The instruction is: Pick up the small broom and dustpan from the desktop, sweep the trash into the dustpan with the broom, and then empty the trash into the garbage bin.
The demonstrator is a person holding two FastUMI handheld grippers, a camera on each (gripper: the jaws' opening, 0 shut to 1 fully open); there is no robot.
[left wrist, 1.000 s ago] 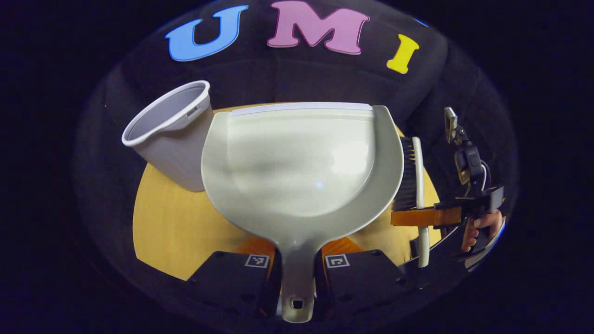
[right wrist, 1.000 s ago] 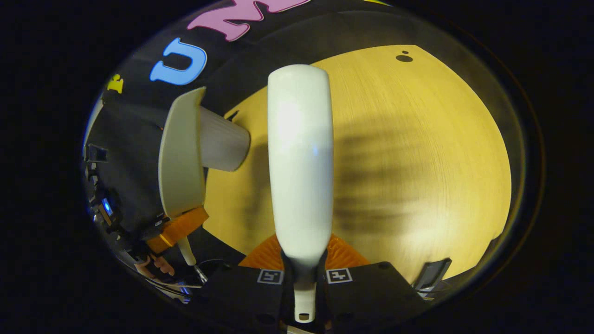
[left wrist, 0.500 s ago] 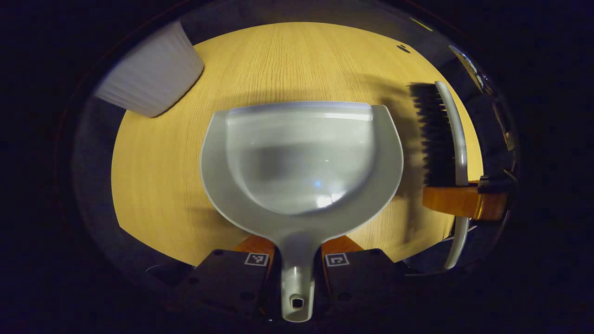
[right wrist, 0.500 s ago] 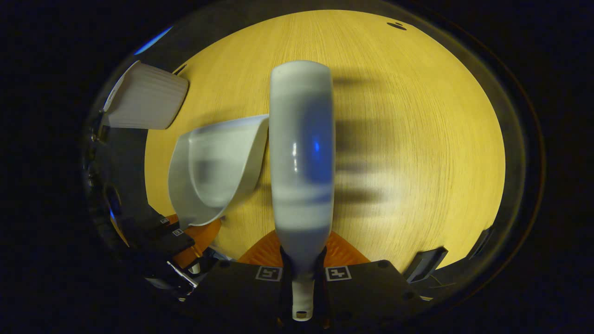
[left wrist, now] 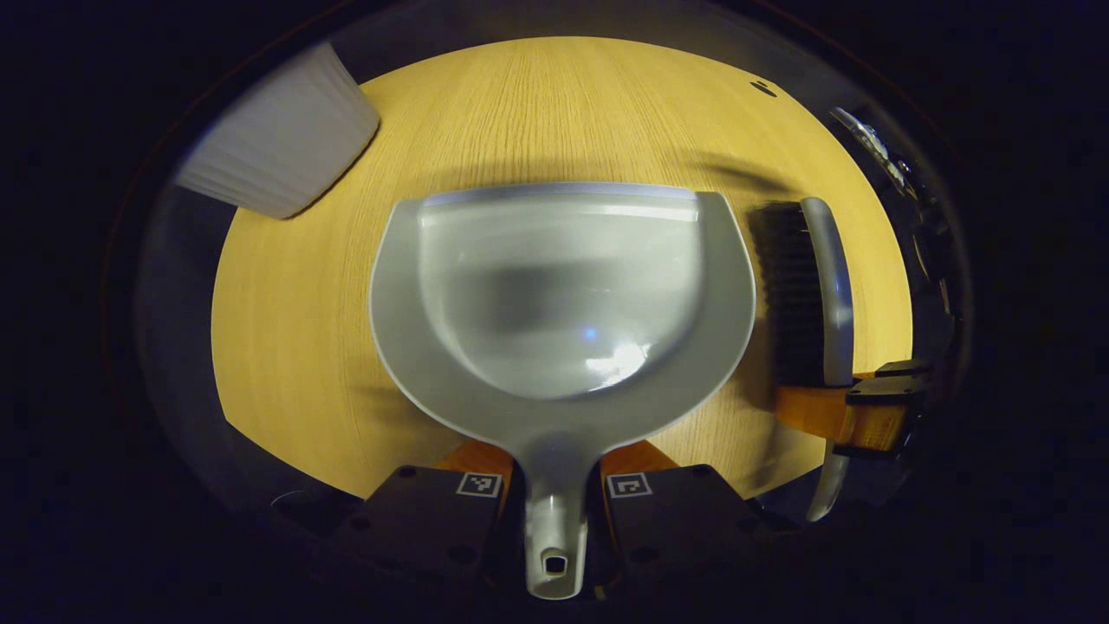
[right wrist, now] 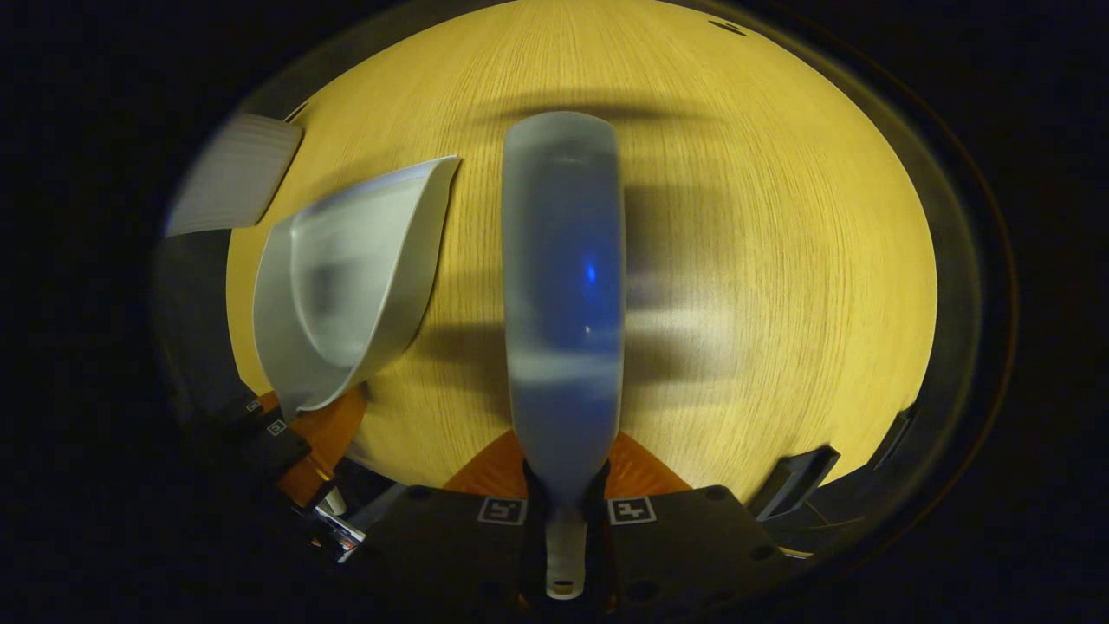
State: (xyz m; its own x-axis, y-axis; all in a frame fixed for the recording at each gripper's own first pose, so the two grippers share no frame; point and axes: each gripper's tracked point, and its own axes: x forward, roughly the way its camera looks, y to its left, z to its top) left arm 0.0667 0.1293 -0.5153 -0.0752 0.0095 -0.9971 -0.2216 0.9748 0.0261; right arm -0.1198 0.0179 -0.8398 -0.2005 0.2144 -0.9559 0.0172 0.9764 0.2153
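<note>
The left tongs [left wrist: 554, 485] are clamped on the handle of a pale dustpan [left wrist: 563, 295] held over the wooden worktop [left wrist: 295, 347]. The right tongs [right wrist: 565, 507] grip the small broom [right wrist: 563, 286] by its handle, just beside the dustpan. A white ribbed garbage bin [left wrist: 277, 147] stands at the worktop's far left.
</note>
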